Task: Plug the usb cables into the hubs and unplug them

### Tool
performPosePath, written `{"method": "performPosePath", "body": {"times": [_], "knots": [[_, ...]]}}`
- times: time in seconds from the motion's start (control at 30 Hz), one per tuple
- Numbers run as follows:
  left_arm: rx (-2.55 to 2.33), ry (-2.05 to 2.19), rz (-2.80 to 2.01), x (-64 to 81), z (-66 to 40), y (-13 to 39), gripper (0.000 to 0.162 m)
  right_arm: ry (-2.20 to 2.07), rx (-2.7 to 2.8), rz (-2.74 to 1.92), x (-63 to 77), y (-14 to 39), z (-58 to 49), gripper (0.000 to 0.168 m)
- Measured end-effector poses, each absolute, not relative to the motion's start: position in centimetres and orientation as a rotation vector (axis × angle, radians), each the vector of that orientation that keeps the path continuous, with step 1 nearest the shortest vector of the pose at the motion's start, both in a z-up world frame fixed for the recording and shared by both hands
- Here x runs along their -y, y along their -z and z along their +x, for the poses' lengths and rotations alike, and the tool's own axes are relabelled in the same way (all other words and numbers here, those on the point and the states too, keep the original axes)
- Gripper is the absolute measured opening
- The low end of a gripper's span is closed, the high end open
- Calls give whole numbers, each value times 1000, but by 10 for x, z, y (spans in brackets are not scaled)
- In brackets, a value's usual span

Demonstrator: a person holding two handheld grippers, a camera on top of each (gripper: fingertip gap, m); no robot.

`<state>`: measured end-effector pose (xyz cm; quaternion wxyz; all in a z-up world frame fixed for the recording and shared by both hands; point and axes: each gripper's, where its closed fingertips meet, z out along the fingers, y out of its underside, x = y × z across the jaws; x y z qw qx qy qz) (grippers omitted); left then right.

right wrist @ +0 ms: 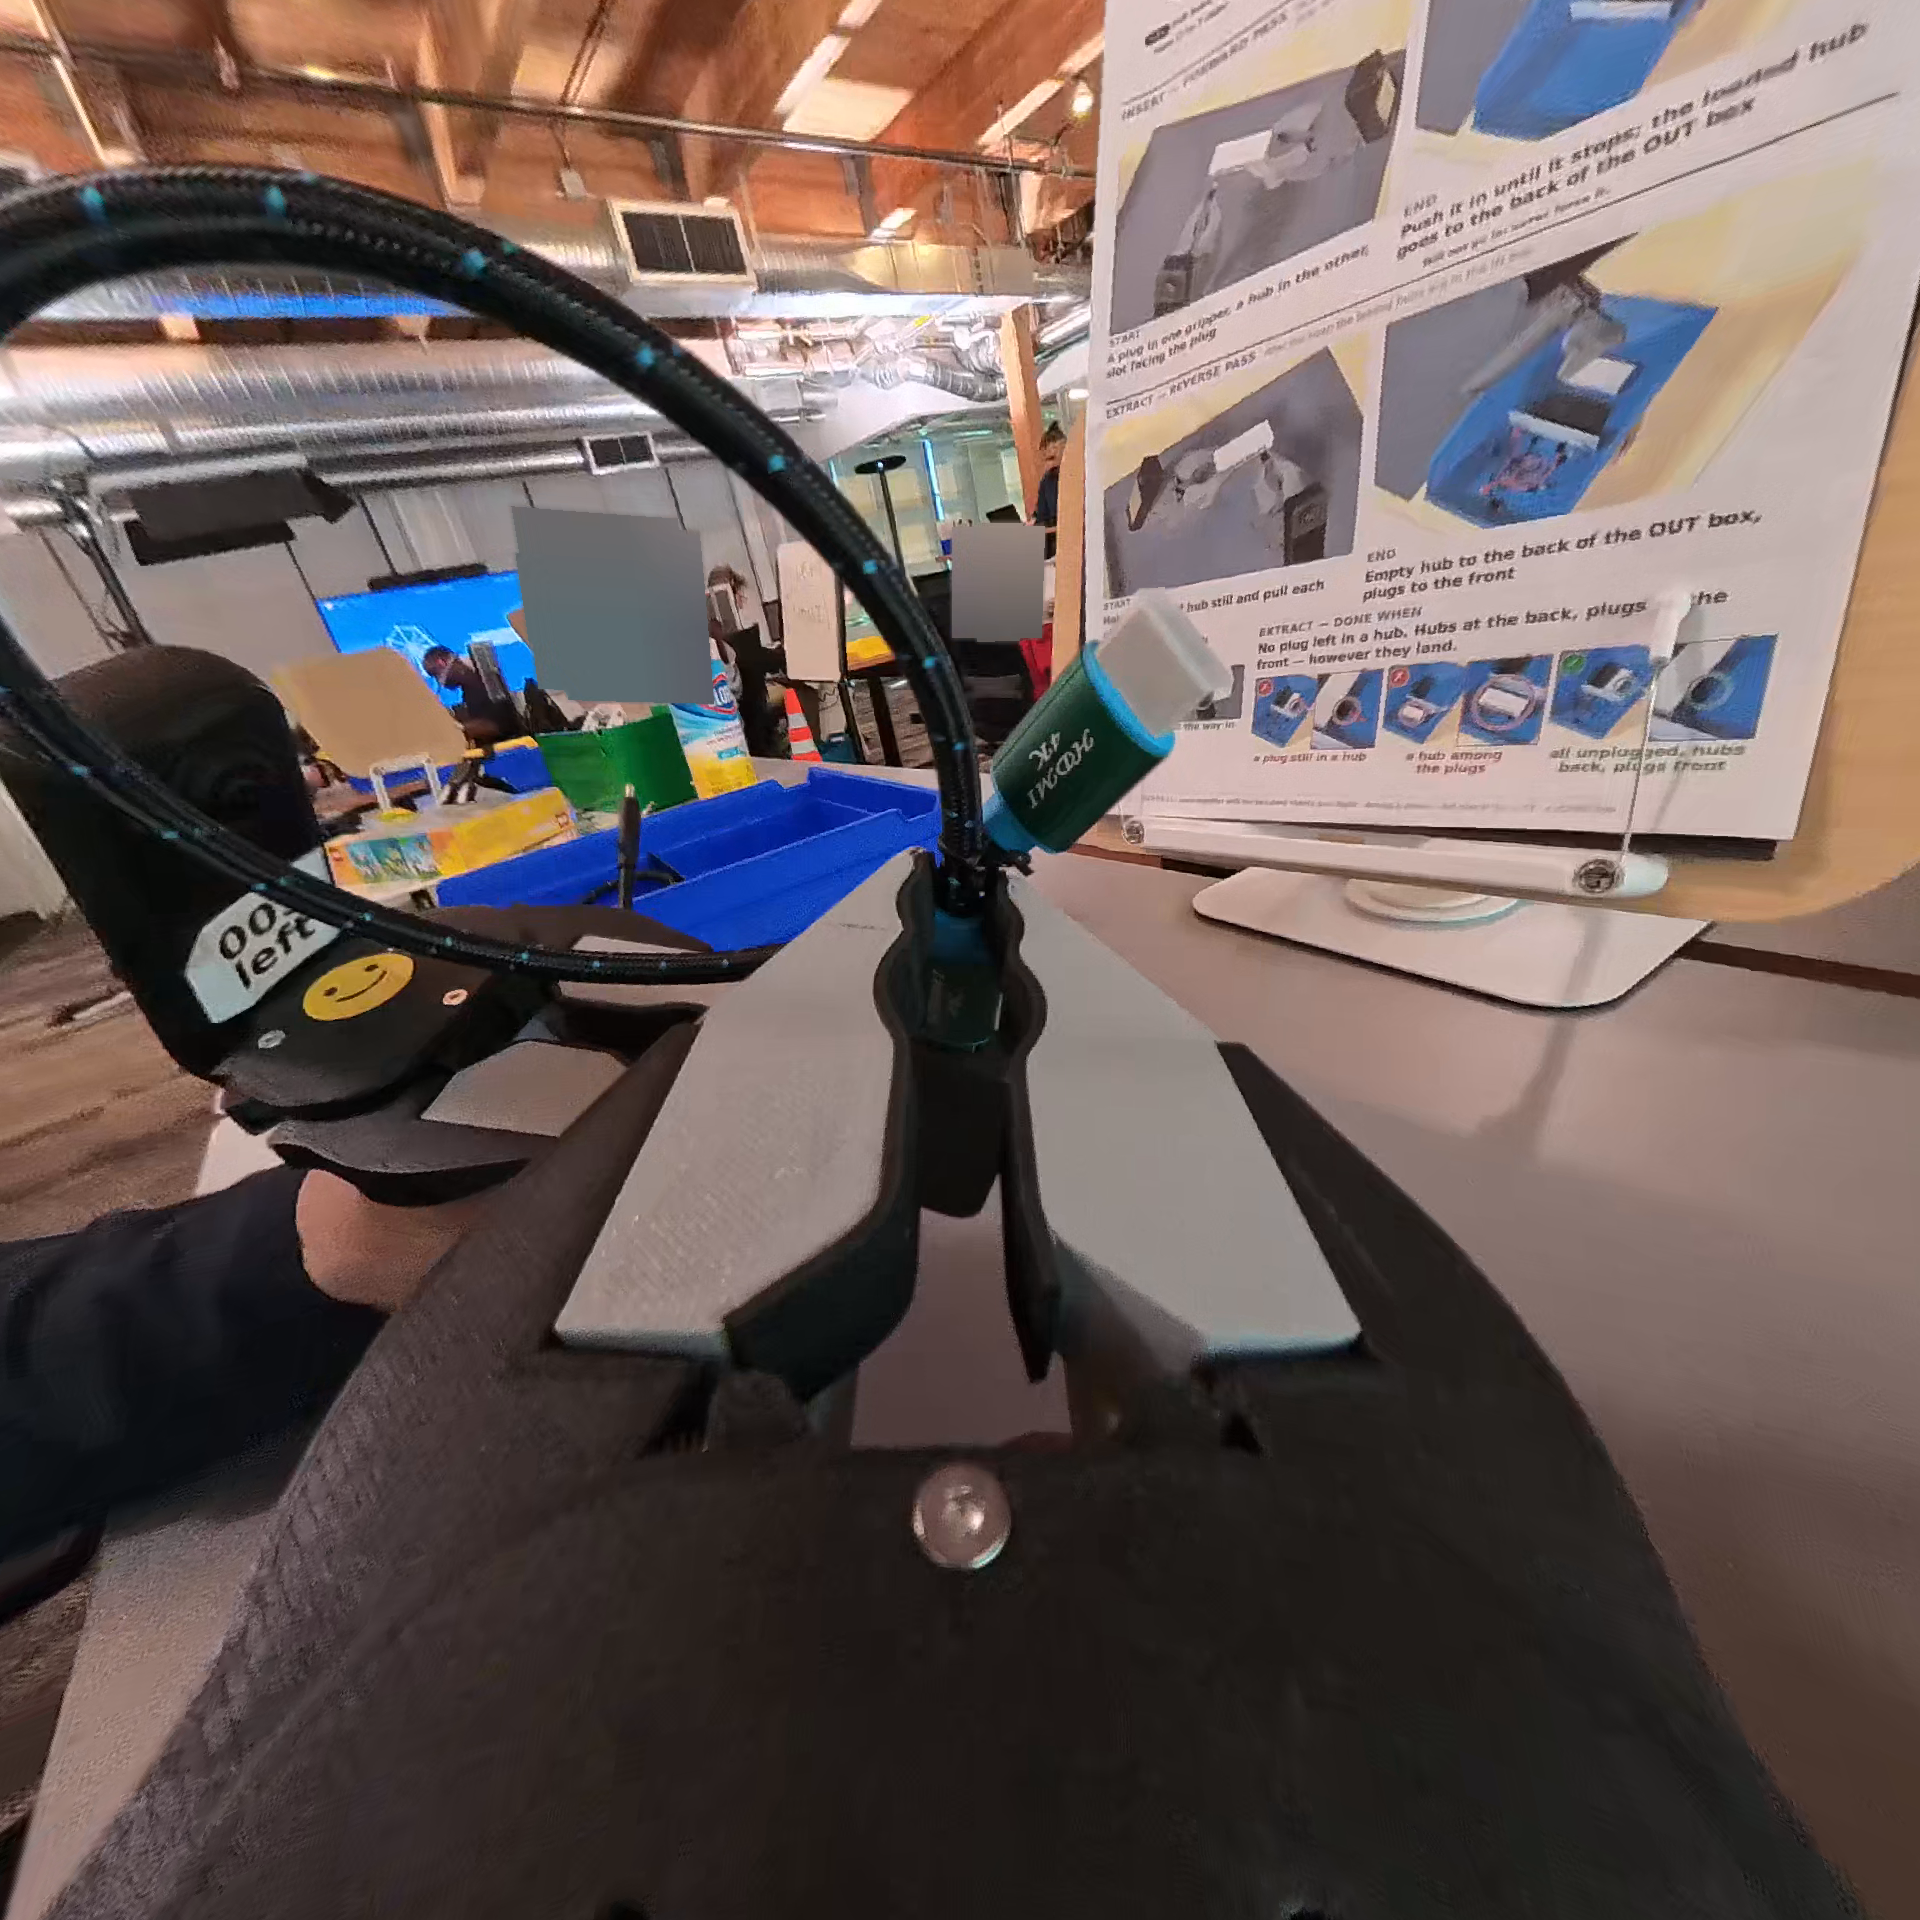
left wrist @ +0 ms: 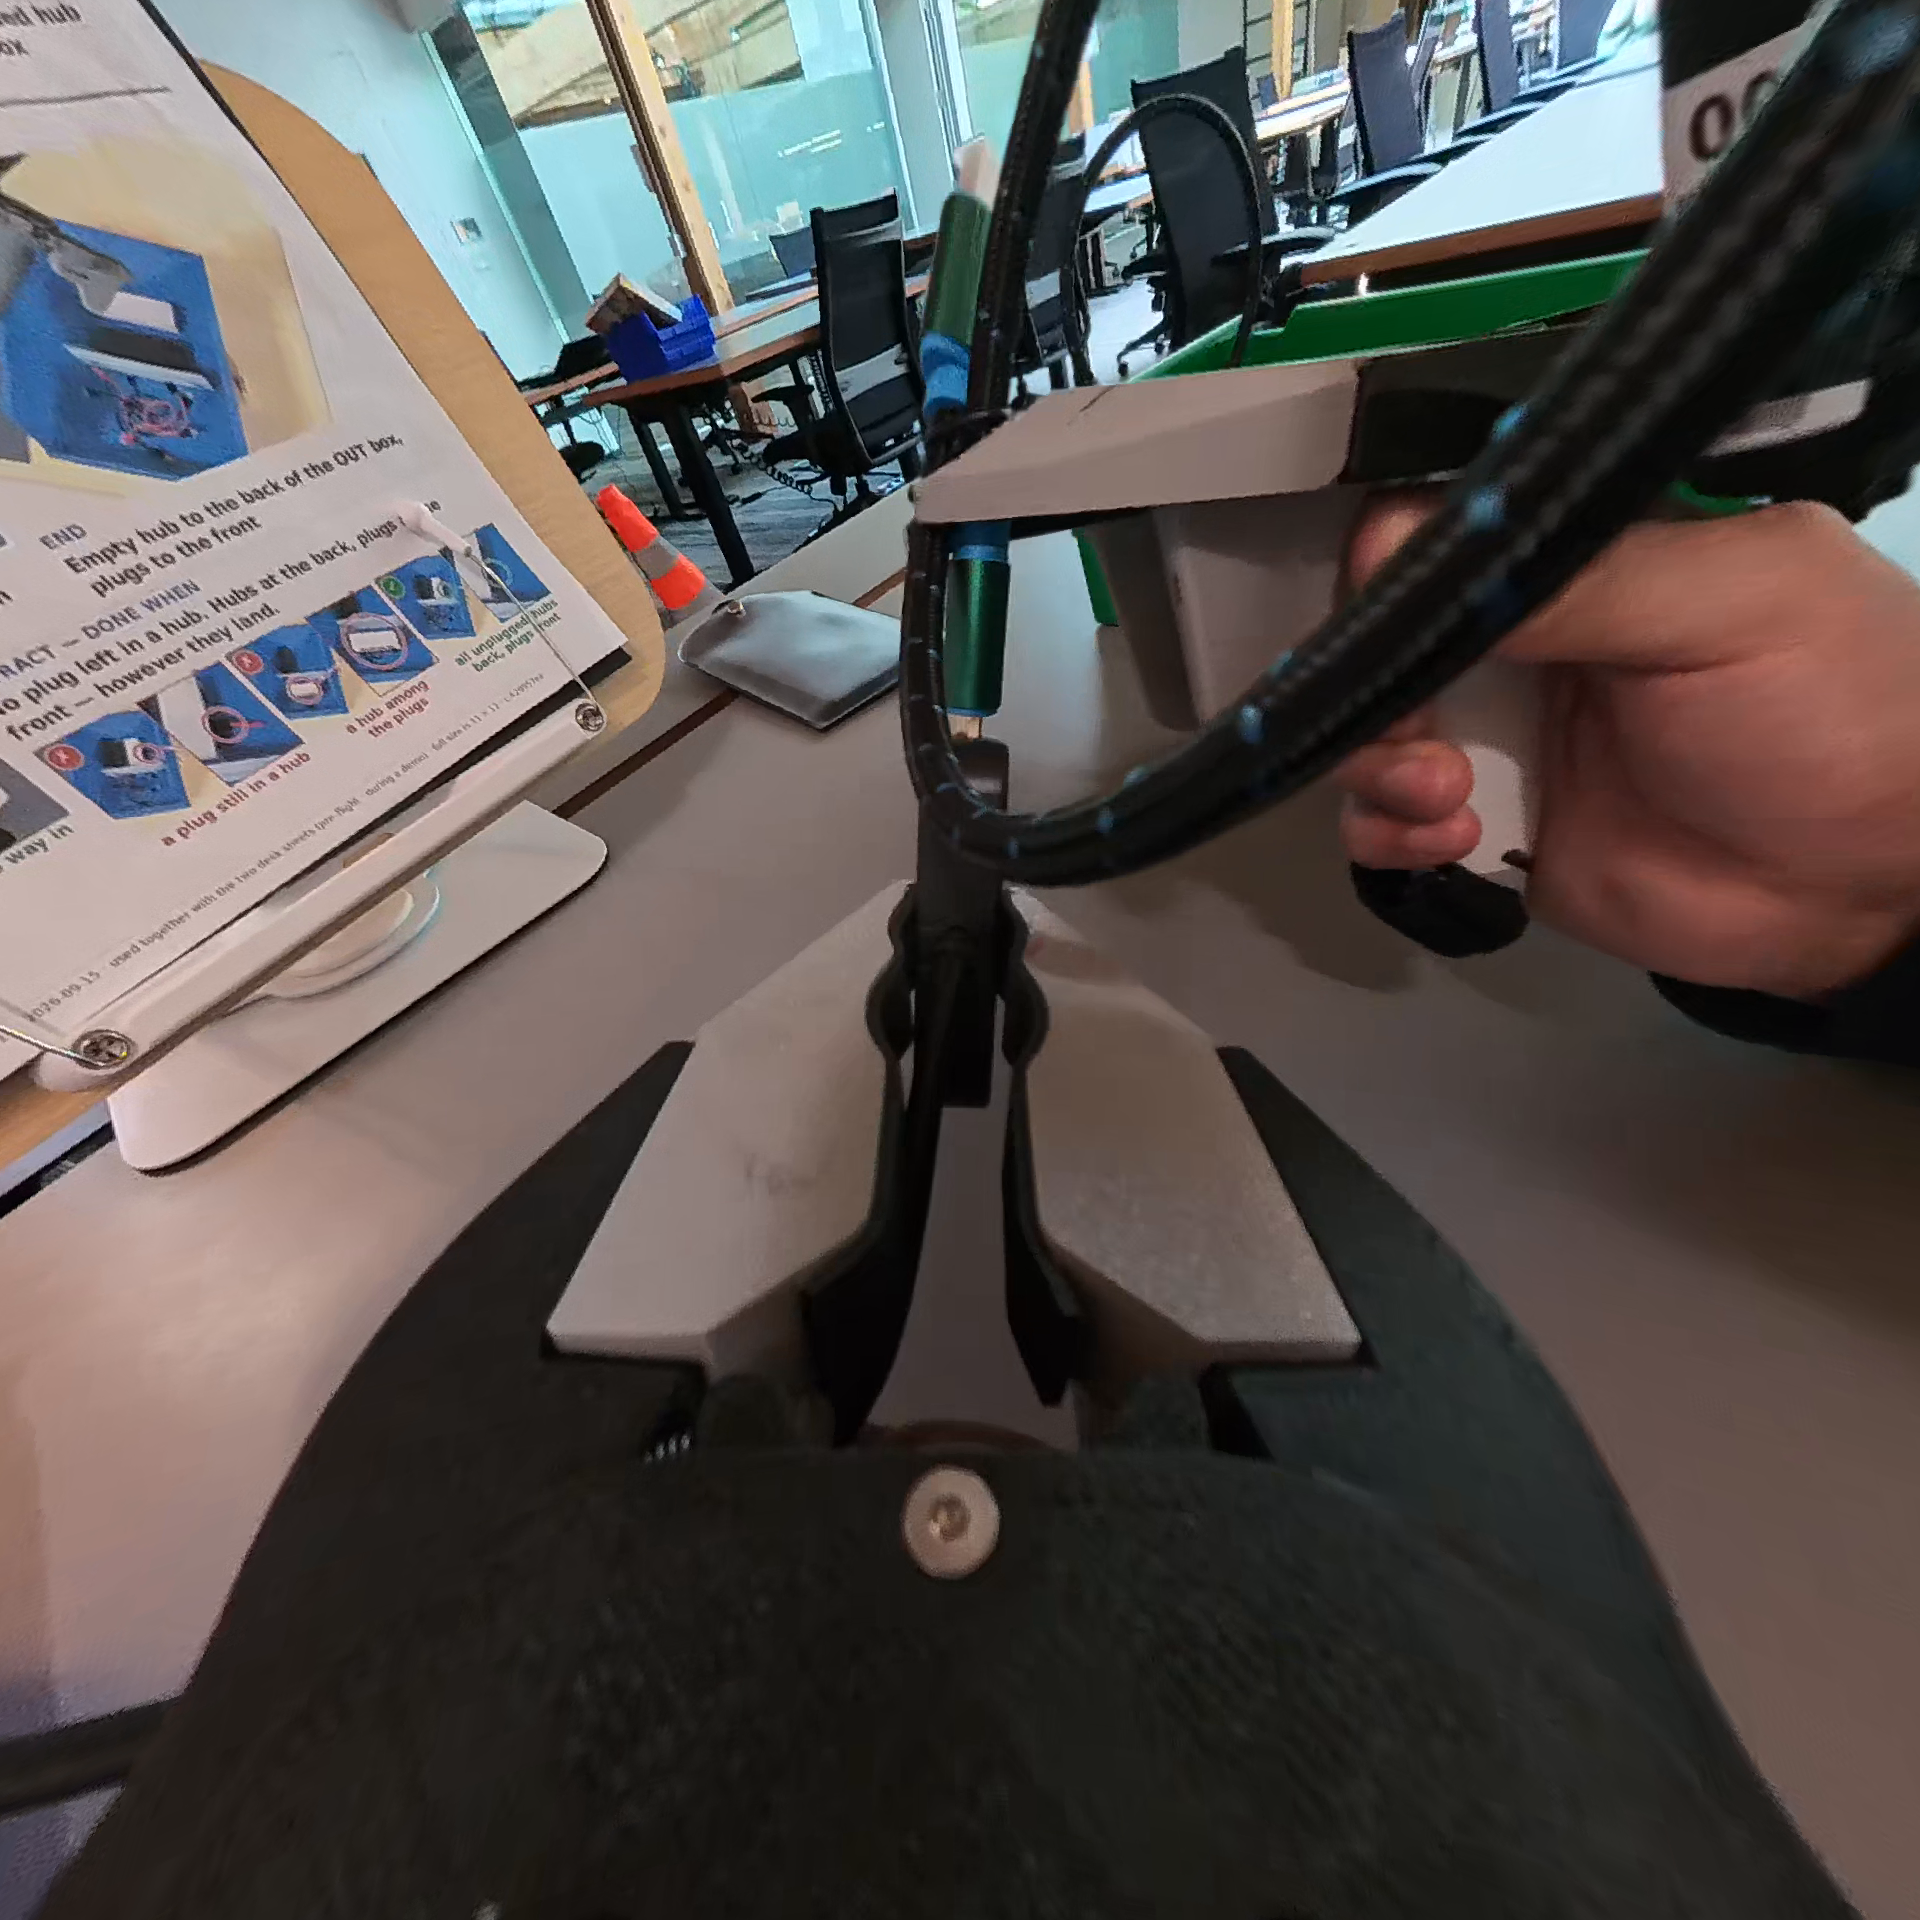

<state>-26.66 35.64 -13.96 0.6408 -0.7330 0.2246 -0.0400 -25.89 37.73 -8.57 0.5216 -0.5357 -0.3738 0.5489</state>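
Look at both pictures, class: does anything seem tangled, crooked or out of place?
Yes. The braided cable is bunched in a big loop between the two grippers. The right gripper pinches one green plug while the other plug sticks out crookedly, its white cap on.

You're at a grey table in an open office, with rows of wood-topped desks and black mesh chairs running back to frosted glass partitions. Above you, a timber-beamed ceiling carries silver ductwork and vents. Farther back glows a blue screen.
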Motion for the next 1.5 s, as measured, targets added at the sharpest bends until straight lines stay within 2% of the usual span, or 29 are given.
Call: {"method": "performPosePath", "body": {"times": [0.23, 0.37, 0.4, 0.5, 0.67, 0.77, 0.87, 1.0, 1.13, 1.23, 1.3, 1.37, 1.5], "knots": [[-455, 207, -1685, -356, -266, 138, 9, -1796, 575, -1310, -382, 89, -259, 9], [-513, 66, -1644, -355, -263, 133, 9, -1166, 873, -1270, -380, 84, -261, 8], [-490, 107, -1636, -354, -263, 129, 9, -1136, 875, -1251, -379, 80, -261, 9], [-452, 193, -1657, -355, -265, 132, 9, -1460, 701, -1306, -382, 86, -261, 8], [-488, 84, -1634, -354, -269, 128, 9, -1730, 559, -1328, -382, 82, -265, 9], [-501, 90, -1675, -355, -272, 139, 9, -1664, 554, -1375, -383, 94, -267, 9], [-471, 116, -1642, -356, -270, 131, 9, -1302, 776, -1337, -384, 86, -268, 8], [-477, 85, -1634, -354, -273, 128, 9, -1718, 582, -1375, -380, 83, -268, 9], [-471, 175, -1656, -357, -269, 134, 10, -1702, 650, -1366, -384, 86, -267, 8], [-438, 430, -1623, -352, -258, 124, 10, -1762, 808, -1321, -381, 72, -260, 16], [-442, 544, -1588, -346, -255, 118, 10, -1689, 853, -1330, -391, 70, -249, 49], [-421, 594, -1559, -343, -259, 111, 10, -1616, 935, -1334, -391, 74, -239, 50], [-429, 796, -1487, -331, -251, 96, 10, -1728, 1098, -1271, -354, 81, -236, 52]]}}
